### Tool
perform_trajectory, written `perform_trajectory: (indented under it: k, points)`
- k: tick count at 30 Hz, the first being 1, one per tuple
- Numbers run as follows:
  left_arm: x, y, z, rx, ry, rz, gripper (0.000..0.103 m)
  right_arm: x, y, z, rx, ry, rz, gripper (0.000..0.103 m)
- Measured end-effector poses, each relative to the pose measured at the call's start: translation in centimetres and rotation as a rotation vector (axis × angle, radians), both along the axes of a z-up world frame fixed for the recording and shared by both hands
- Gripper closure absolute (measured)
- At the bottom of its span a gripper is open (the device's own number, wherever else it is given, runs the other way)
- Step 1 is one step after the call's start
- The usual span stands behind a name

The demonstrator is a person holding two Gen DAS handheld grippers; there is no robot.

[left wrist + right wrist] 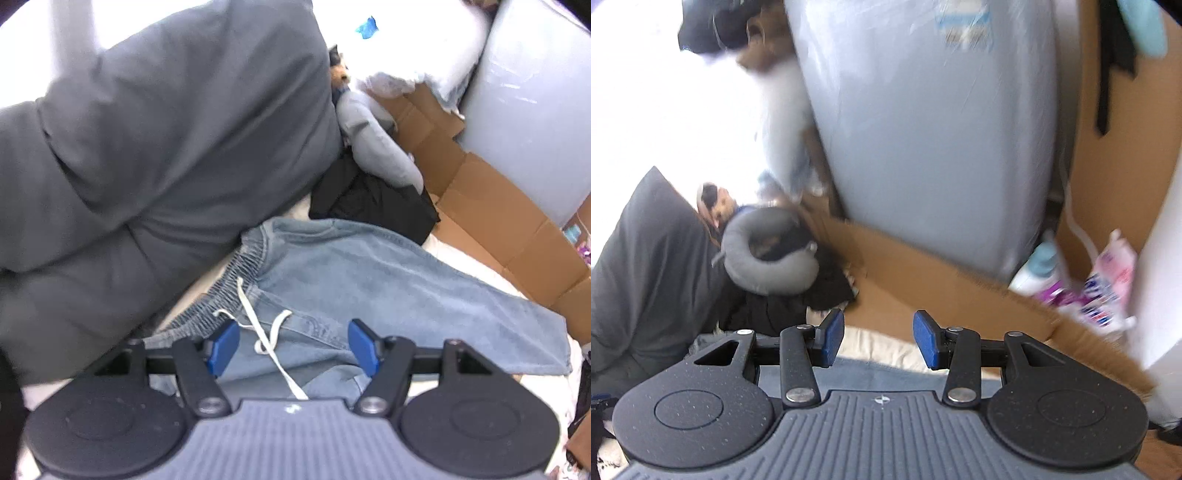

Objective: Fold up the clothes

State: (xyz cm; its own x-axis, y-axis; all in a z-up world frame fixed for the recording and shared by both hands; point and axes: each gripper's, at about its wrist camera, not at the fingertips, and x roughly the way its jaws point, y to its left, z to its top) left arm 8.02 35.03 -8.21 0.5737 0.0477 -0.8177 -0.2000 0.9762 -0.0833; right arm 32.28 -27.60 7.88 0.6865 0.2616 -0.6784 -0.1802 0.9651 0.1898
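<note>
Light blue jeans (369,280) with an elastic waistband and a white drawstring (258,325) lie spread on a cream sheet, legs running off to the right. My left gripper (293,336) hangs above the waistband with its blue pads apart; the jeans lie below them, untouched. In the right wrist view a strip of the same jeans (886,376) shows just behind the fingers. My right gripper (879,332) is raised and open, with nothing between its pads, pointing toward the cardboard.
A big dark grey bedding pile (166,147) fills the left. Beyond the jeans lie a black garment (369,203) and a grey neck pillow (768,266). Flattened cardboard (498,221) and a plastic-wrapped grey mattress (923,129) line the right, with packets (1108,280) beside them.
</note>
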Motion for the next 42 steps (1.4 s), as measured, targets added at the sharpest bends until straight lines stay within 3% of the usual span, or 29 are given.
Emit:
perform_trajectory:
  k: [7,11,14,20,28,31,42]
  points:
    - [-2.5,0.3,4.5,0.031,-0.014,0.019,0.035,-4.6,-3.8,7.8,0.032,-0.083,0.018,0.054]
    - [-3.5,0.2,5.9,0.02,-0.017,0.016,0.035,-7.9,-6.4,9.2,0.04,-0.091,0.008,0.054]
    - [-4.1,-0.4,6.4,0.008,-0.018,-0.006,0.035,-11.3,-8.3,8.3,0.068,-0.083,-0.002,0.054]
    - [-5.7,-1.6,7.8,0.005,-0.03,-0.051,0.034,-18.5,-11.0,4.4,0.105,-0.074,-0.046,0.05]
    - [-7.8,-2.3,8.3,0.036,-0.018,-0.063,0.029,-25.1,-10.6,-3.1,0.139,-0.063,-0.048,0.047]
    - [-8.3,-2.1,8.0,0.023,-0.03,-0.049,0.02,-26.6,-9.9,-6.1,0.173,-0.06,-0.05,0.047]
    - [-10.0,-0.9,2.8,-0.027,-0.014,-0.072,0.017,-29.1,-5.7,-19.3,0.26,0.049,-0.028,0.047]
